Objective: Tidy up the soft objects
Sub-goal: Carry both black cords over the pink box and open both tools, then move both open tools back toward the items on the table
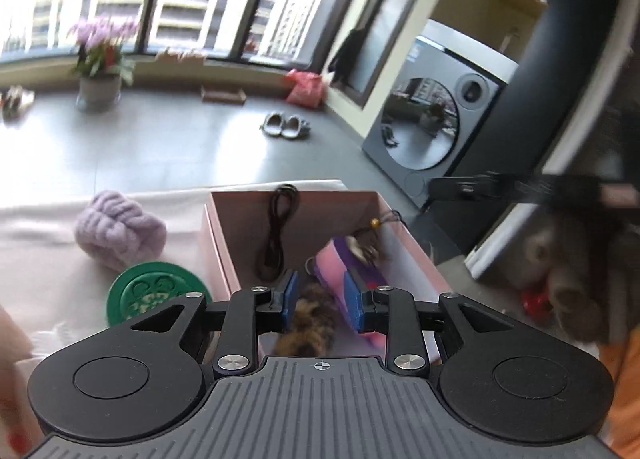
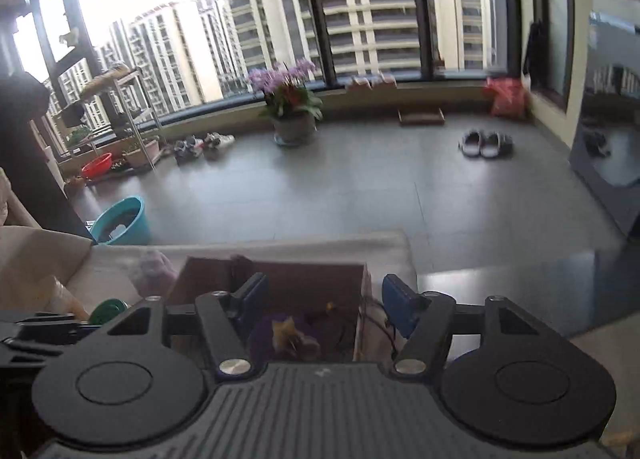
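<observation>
Left wrist view: left hand-held gripper [image 1: 320, 299] narrow, pads clamping brown furry tuft [image 1: 310, 317] over pink cardboard box [image 1: 224, 255]; knitted lilac ball [image 1: 120, 229] on desk. Right wrist view only: right hand-held gripper [image 2: 324, 301] wide, empty, above box.

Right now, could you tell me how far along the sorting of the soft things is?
Done: a pink-and-purple plush lies in the pink box. In hand: the left tongs hold a brown furry piece over the box; the right tongs are open, empty. Left: the lilac knot cushion beside the box.
</observation>
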`<action>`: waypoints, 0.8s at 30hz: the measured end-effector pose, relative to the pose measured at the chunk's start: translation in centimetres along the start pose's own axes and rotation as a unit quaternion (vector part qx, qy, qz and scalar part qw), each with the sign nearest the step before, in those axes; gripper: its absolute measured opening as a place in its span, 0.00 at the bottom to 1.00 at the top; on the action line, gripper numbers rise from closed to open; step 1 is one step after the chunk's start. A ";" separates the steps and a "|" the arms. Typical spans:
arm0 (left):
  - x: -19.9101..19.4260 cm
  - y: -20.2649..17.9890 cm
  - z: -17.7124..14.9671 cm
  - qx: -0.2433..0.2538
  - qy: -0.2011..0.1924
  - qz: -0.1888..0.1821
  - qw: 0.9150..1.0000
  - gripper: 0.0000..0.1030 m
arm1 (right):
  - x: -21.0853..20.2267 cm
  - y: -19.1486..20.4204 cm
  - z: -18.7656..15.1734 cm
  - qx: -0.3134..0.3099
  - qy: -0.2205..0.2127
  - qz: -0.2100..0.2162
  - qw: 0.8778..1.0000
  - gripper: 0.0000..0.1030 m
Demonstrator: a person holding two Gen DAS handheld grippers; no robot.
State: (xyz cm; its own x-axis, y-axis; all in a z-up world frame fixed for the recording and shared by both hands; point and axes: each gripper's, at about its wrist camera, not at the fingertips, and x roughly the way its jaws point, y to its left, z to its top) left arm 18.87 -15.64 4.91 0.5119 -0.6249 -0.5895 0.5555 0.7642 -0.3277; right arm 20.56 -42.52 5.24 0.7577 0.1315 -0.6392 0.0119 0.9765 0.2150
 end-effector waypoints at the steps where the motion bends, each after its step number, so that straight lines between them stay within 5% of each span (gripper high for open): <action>1: -0.2 -0.1 -0.5 0.007 -0.002 -0.001 1.000 0.28 | 0.3 -0.3 -0.3 0.022 0.013 0.014 1.000 0.58; 5: -1.1 0.4 -1.9 -0.002 -0.005 -0.020 1.000 0.28 | 2.5 0.6 -1.6 0.126 0.050 0.051 0.990 0.57; 8: -1.4 0.7 -2.6 -0.009 -0.010 -0.023 1.000 0.28 | 5.1 0.9 -2.3 0.172 0.055 -0.006 0.984 0.47; 15: -3.6 1.7 -4.5 0.009 -0.024 -0.022 0.999 0.28 | 9.9 4.1 -2.6 0.173 0.049 -0.155 0.971 0.36; 18: -4.8 2.7 -5.3 -0.001 -0.024 -0.026 0.999 0.28 | 11.2 5.8 -2.3 0.129 0.034 -0.189 0.973 0.07; 24: -6.9 4.9 -6.3 -0.025 -0.039 -0.019 0.999 0.28 | 5.5 10.1 0.0 0.052 -0.031 -0.098 0.993 0.03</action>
State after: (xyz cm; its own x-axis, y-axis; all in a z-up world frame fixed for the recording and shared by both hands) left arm 14.00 -6.57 2.71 0.5418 -0.6632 -0.5163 0.5439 0.7450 -0.3862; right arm 24.78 -31.91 3.90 0.7734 -0.0726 -0.6297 0.2274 0.9590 0.1688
